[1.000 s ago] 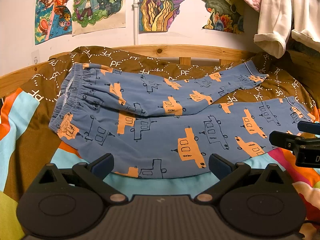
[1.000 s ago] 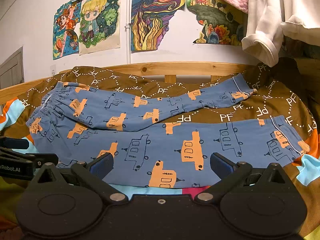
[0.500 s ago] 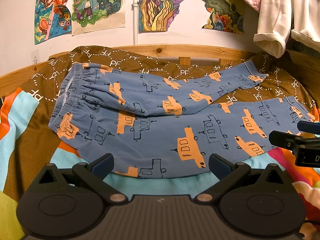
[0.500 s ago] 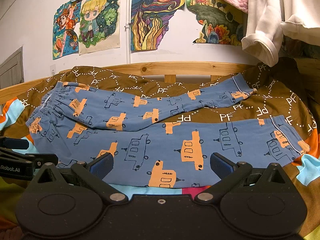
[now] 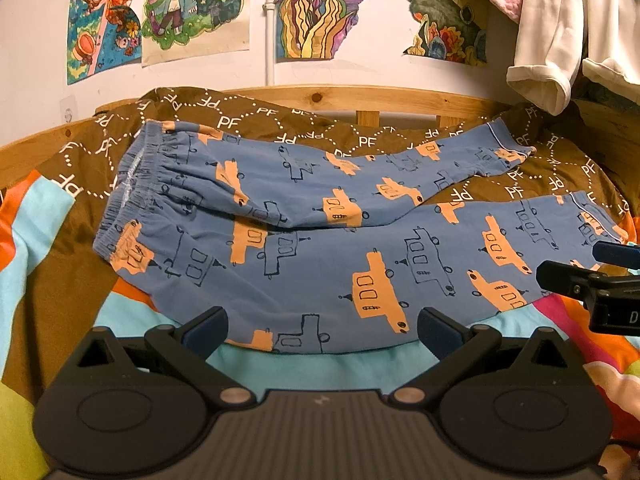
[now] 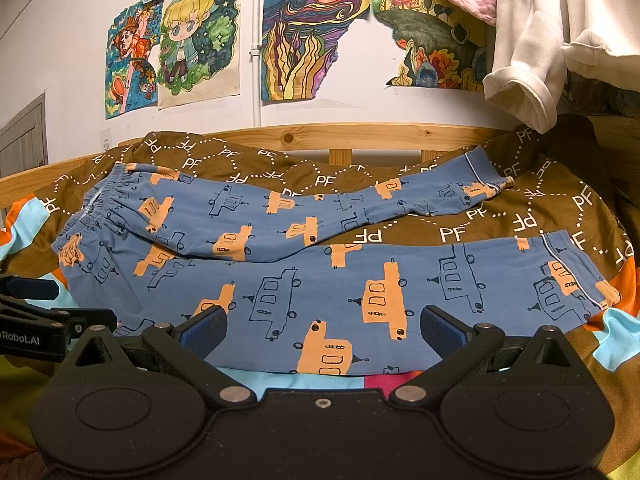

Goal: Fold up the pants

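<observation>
Blue pants (image 5: 320,248) with orange and outlined car prints lie spread flat on the bed, waistband at the left, both legs running right. The far leg angles away toward the headboard; the near leg (image 6: 400,292) lies along the front. My left gripper (image 5: 322,326) hovers open just short of the near leg's lower edge, nothing between its fingers. My right gripper (image 6: 324,330) is open too, at the same edge further right. Each gripper shows in the other's view: the right gripper (image 5: 592,276) at the far right, the left gripper (image 6: 40,320) at the far left.
A brown quilt (image 5: 248,114) with white PF lettering and bright colour blocks covers the bed. A wooden headboard rail (image 6: 360,136) runs behind. White and pink garments (image 6: 540,40) hang at the upper right. Drawings (image 5: 192,4) are taped to the wall.
</observation>
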